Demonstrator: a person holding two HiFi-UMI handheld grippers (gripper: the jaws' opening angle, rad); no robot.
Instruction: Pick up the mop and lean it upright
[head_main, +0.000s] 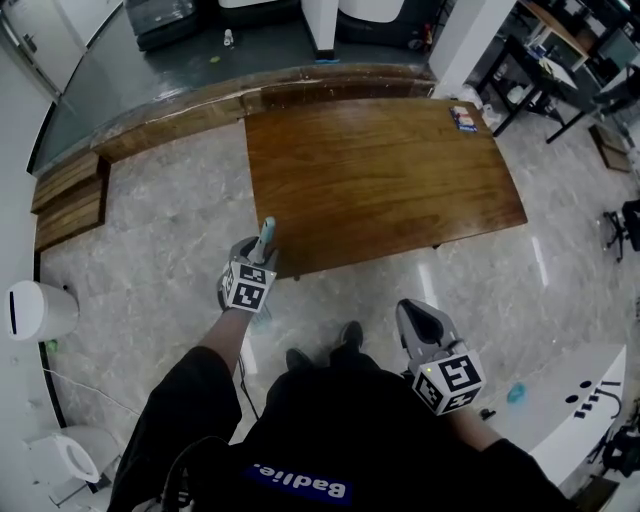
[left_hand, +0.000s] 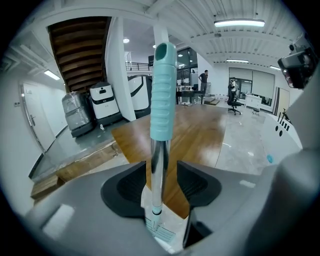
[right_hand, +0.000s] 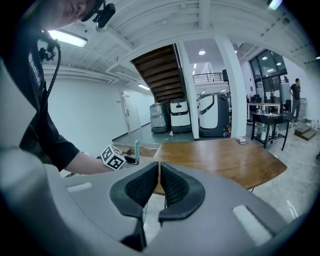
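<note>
One mop and one wooden table show, with one small box on the table. There are two grippers, the left gripper and the right gripper. Three machines stand by one staircase.

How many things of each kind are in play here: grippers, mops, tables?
Grippers: 2 (left gripper, right gripper)
Mop: 1
Wooden table: 1
Total: 4
</note>
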